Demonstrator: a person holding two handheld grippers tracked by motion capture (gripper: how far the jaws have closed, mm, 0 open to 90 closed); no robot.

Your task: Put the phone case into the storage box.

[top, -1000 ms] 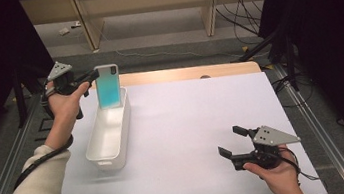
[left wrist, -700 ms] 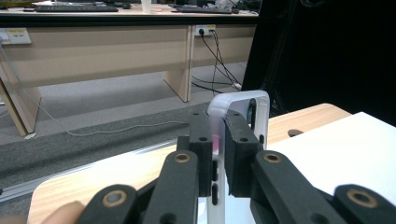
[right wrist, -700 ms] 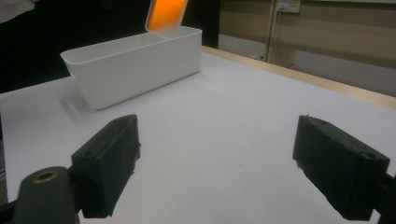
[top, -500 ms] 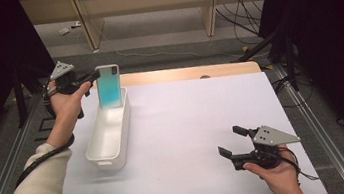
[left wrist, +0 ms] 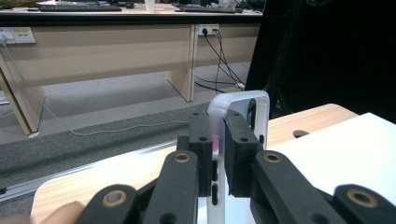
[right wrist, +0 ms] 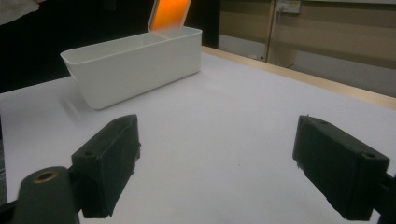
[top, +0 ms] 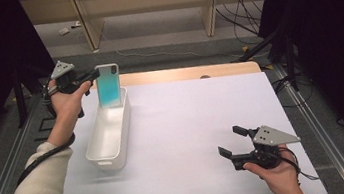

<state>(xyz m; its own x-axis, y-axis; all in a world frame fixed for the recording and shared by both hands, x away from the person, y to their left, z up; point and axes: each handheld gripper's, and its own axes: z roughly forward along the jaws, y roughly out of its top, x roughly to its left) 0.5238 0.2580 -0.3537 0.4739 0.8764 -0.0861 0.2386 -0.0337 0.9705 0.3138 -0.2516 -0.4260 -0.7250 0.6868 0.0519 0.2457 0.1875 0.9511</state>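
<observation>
While the left gripper pinches the phone case upright over the bin's far end, the right gripper rests w/ jaws wide open, lots of bare table between.

A lab or office test room is shown. A desk covered with a white sheet is framed by metal rails and flanked by black curtains. Beyond it, light wooden office desks are seen, with keyboards on top, wall sockets below and loose cables trailing over grey carpet.
</observation>
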